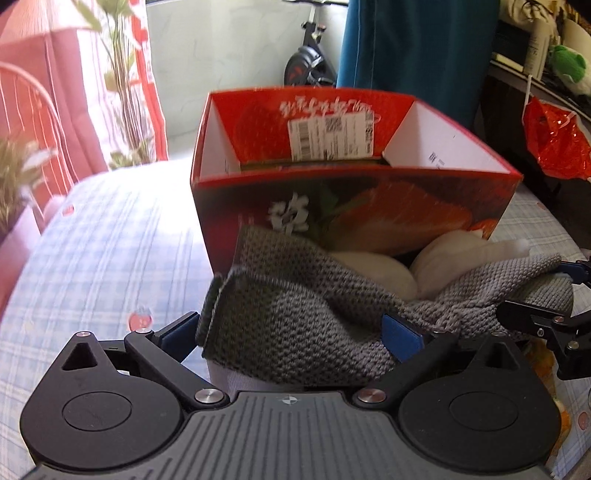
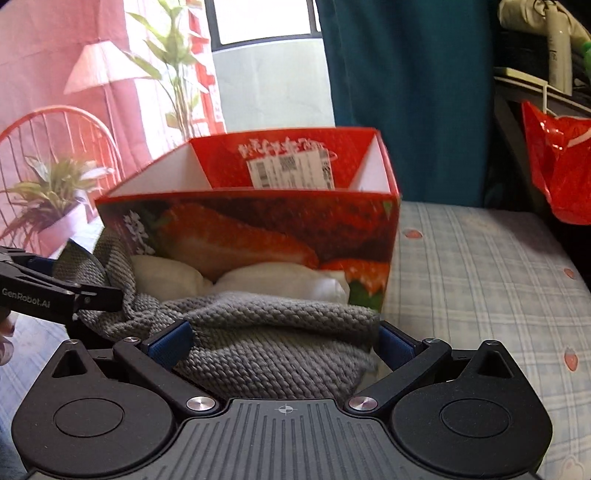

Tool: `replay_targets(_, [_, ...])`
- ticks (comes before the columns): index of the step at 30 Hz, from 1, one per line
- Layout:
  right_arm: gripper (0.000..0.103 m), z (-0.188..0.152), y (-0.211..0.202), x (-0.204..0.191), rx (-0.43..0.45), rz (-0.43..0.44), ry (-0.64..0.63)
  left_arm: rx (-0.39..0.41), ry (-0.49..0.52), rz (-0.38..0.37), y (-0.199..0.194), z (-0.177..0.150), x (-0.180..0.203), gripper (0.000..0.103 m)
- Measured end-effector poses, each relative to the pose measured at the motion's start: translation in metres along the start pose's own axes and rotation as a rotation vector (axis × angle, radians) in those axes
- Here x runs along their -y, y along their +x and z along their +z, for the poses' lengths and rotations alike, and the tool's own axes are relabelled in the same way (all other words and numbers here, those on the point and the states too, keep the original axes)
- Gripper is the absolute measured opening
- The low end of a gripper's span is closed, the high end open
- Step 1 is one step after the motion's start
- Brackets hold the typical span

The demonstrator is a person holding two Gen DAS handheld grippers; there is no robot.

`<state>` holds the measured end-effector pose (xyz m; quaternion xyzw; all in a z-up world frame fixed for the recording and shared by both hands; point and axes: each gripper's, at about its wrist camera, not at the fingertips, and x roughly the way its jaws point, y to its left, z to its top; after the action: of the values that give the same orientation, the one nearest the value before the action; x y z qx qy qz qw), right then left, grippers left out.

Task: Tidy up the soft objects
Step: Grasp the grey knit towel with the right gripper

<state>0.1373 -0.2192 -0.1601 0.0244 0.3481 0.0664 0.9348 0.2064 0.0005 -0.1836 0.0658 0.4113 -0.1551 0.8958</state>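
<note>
Grey knit cloth (image 1: 295,317) lies rumpled between wide-open left tongs (image 1: 295,332); right tongs' (image 2: 284,343) grip unclear.

Bed surface: pale blue checked sheet (image 2: 480,258) with small strawberry prints. Upper left: pink curtain (image 2: 44,55) lit from behind, a red wire chair (image 2: 55,122), leafy potted plants (image 2: 55,192). Top centre: bright window (image 2: 262,18) above a pale wall. Teal curtain (image 2: 406,92) at upper right. Far right: dark shelf (image 2: 535,88), cluttered, with a red plastic bag (image 2: 557,162) hanging. An exercise bike (image 1: 310,62) stands against the back wall.
</note>
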Motion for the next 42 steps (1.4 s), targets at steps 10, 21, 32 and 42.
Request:
replay_targets(10, [0.103,-0.013,0.013,-0.01,-0.05,-0.07,-0.077,-0.067,-0.051,-0.036,0.025,-0.013,-0.007,0.103])
replay_targets(21, [0.102,-0.014,0.004,-0.009,-0.027,-0.098,-0.117,-0.13,-0.23,-0.132,0.048,-0.025,-0.026,0.103])
replay_targets(32, [0.071,-0.01,-0.024,0.006,0.004,-0.03,-0.073,-0.039,-0.177,-0.121,0.016,-0.03,-0.014,0.088])
replay_targets(42, [0.054,-0.015,-0.012,0.012,-0.037,0.008,0.017,0.016,-0.23,-0.159,-0.008,-0.032,-0.031,0.036])
